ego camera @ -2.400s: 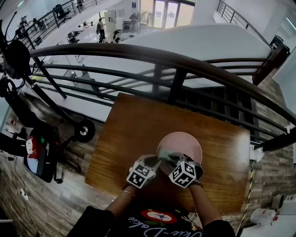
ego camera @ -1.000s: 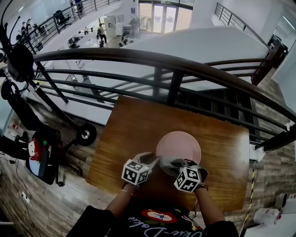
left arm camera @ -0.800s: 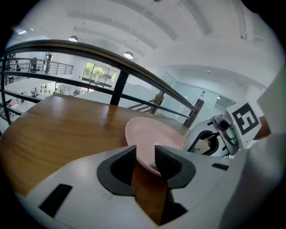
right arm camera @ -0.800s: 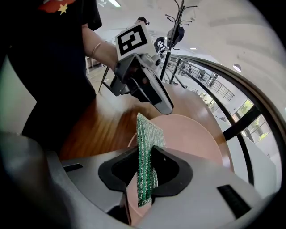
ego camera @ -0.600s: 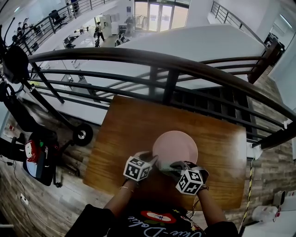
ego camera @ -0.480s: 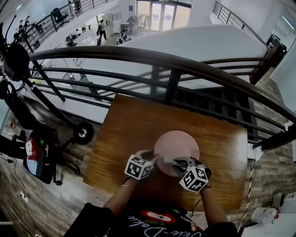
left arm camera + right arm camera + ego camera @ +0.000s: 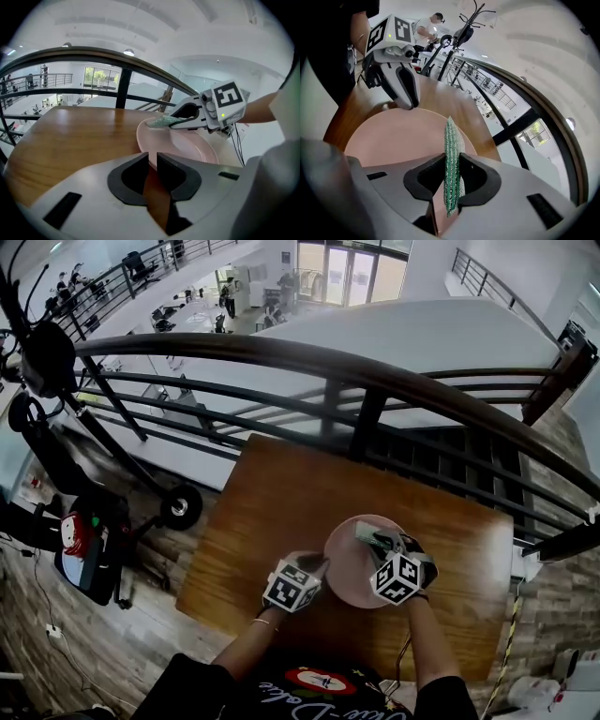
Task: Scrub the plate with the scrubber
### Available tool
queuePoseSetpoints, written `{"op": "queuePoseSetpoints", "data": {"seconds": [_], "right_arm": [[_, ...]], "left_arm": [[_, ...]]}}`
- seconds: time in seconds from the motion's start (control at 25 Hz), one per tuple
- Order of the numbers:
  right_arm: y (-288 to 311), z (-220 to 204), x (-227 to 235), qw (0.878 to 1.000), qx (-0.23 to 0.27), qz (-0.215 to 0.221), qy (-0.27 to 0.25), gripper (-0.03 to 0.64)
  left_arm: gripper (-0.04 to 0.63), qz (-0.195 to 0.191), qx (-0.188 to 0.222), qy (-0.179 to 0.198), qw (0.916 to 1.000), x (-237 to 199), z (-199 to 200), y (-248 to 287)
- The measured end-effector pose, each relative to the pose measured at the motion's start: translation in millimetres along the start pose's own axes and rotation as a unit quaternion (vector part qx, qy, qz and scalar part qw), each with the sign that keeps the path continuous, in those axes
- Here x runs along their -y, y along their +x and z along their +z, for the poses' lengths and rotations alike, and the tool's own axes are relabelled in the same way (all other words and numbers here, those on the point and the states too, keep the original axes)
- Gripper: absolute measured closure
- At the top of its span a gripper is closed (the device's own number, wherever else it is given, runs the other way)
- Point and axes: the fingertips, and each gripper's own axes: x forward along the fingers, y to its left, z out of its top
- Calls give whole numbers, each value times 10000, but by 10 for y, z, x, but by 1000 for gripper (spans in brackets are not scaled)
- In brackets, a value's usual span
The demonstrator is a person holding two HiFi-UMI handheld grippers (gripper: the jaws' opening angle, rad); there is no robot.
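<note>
- Left hand-held gripper first: its jaws have just been closing, and now they pinch the near rim of the pink plate, with the thin edge right in the narrow gap between them.
- The right hand-held gripper is clamped on the green scrubber. It stands on edge between the pads and pokes out past the tips.
- In the head view the scrubber hangs over the far right part of the plate. Can't tell if it's actually touching the surface.
- The two grippers face each other across the plate: left one at the near-left rim, right one coming in from the right side.
- The plate sits on the wooden tabletop, close to the person's edge and a bit right of the middle.
- Just past the tabletop's far edge runs a dark curved railing — beyond it, a bright open hall on a lower level.
</note>
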Motion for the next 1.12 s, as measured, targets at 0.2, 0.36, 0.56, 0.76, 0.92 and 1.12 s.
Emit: {"op": "queuePoseSetpoints", "data": {"seconds": [0.2, 0.36, 0.56, 0.76, 0.92, 1.12], "right_arm": [[86, -26, -167, 9996, -110, 228, -113, 543], [84, -35, -298, 9988, -134, 421, -214, 541], [40, -33, -382, 9984, -135, 488, -261, 541], [14, 7, -509, 9975, -107, 580, -388, 540], [-39, 68, -679, 9956, -35, 748, -565, 538], [-184, 103, -977, 9912, 42, 1054, -802, 537]], "left_arm": [[540, -14, -19, -25, 10000, 11, -1, 12], [503, -96, 42, -324, 9994, 29, 4, 9], [426, 127, -180, -429, 9988, 1, -65, 46], [461, 91, -230, -712, 9972, -24, -99, 92], [485, 141, -285, -894, 9955, -60, -125, 94], [511, 285, -234, -1067, 9936, -99, -131, 86]]}}
